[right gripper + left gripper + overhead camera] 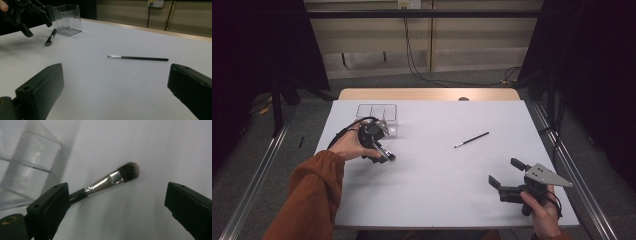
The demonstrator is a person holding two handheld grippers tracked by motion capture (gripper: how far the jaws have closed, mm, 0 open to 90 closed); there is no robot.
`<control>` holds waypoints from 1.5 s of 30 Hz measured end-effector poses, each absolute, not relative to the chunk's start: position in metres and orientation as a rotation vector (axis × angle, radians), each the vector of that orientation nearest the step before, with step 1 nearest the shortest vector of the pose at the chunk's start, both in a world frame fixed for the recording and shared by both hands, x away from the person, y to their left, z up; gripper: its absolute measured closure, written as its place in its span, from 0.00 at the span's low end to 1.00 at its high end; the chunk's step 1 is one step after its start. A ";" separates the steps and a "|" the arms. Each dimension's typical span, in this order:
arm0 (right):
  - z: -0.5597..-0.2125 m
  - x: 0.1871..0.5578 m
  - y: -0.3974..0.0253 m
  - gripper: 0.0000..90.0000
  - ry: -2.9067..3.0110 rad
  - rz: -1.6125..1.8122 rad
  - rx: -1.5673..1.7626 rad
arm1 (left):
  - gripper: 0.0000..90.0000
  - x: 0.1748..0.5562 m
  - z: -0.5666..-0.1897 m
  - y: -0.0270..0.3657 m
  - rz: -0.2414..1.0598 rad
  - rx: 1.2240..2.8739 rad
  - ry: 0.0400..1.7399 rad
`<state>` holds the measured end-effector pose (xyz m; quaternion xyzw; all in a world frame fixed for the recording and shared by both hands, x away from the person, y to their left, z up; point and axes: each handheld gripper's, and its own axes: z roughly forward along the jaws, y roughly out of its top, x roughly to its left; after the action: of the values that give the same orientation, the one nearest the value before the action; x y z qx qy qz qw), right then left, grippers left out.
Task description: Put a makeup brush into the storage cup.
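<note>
Item: left hand-held gripper (113, 202), jaws spread wide, hovering low over the table (437, 165) near its left rear. We hold nothing in it.

Item: makeup brush (105, 182), lying flat on the table between and just beyond those jaws, bristle head pointing away, black handle running back under the left jaw. It lies just beside the clear organizer box (23, 167).

Item: thin liner brush (471, 139), lying alone mid-table, well apart from both grippers.

Item: right hand-held gripper (508, 174), jaws also spread, empty, resting near the table's front right corner.

Risks, as we judge them:
- The makeup brush sits off-centre, toward the left jaw. If we close here, one jaw likely meets it first and rolls or skids the round handle away.
- The metal collar looks slick; a pinch there may slip. The handle seems safer.
- The box stands close; swinging the left jaw outward could knock or slide it.
- Pressing down too far could scrape the jaw tips on the table.
</note>
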<state>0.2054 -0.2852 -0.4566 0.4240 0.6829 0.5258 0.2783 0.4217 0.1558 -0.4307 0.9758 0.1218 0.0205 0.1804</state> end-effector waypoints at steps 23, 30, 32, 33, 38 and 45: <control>-0.457 0.206 -0.285 0.00 1.841 1.415 1.131 | 0.21 0.439 -0.439 0.150 0.068 2.850 0.261; -0.457 0.205 -0.285 0.00 1.844 1.413 1.128 | 0.31 0.439 -0.449 0.145 0.059 2.904 0.163; -0.457 0.205 -0.285 0.00 1.841 1.415 1.133 | 0.31 0.440 -0.449 0.145 0.054 2.907 0.163; -0.457 0.205 -0.285 0.00 1.841 1.415 1.133 | 0.31 0.441 -0.449 0.145 0.044 2.911 0.157; -0.457 0.205 -0.284 0.00 1.844 1.416 1.131 | 0.45 0.442 -0.449 0.142 -0.024 2.925 0.146; -0.457 0.205 -0.284 0.00 1.847 1.414 1.128 | 0.51 0.443 -0.449 0.138 -0.065 2.952 0.192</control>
<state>0.2053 -0.2839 -0.4572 0.4194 0.6870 0.5258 0.2748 0.4429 0.1377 -0.4492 0.9935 0.0646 -0.0220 0.0910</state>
